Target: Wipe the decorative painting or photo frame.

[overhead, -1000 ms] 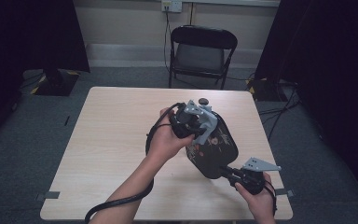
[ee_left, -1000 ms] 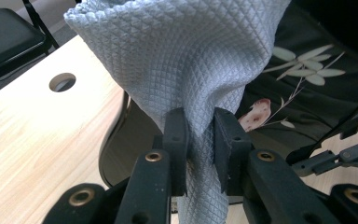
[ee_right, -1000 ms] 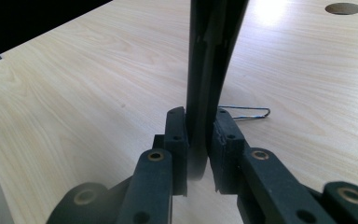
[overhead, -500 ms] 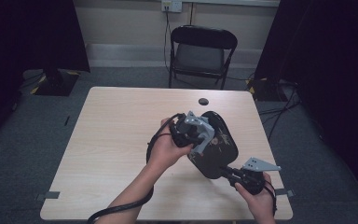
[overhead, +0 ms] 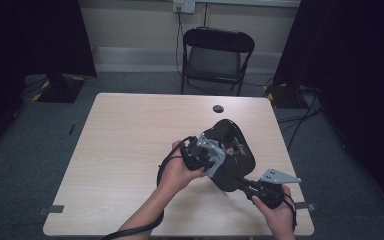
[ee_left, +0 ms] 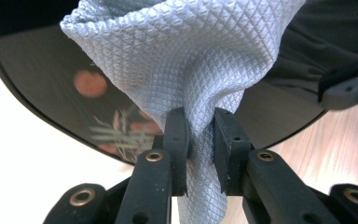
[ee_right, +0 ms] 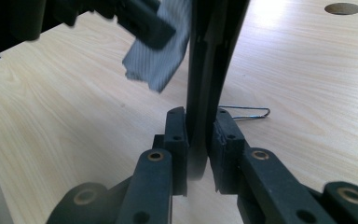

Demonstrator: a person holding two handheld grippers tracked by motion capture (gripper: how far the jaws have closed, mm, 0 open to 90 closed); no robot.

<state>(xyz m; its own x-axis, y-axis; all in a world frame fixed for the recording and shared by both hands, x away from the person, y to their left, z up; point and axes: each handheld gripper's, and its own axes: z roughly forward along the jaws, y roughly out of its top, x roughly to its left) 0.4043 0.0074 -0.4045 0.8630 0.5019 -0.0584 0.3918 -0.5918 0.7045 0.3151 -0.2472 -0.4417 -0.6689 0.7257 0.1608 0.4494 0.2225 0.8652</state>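
Cloth (ee_left: 186, 60) grey, diamond-textured, glossy black oval tray (overhead: 235, 150), pale wooden table (overhead: 130, 150)

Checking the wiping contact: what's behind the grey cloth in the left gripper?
Behind the grey cloth is the black tray, with painted orange flowers. The tray surface under the cloth is covered. The left gripper pinches the cloth.

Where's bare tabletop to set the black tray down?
The table's whole left half is bare, and so is the far strip up to the round hole. The near right is crowded: the tray, both grippers, and a wire clip lying beside the tray.
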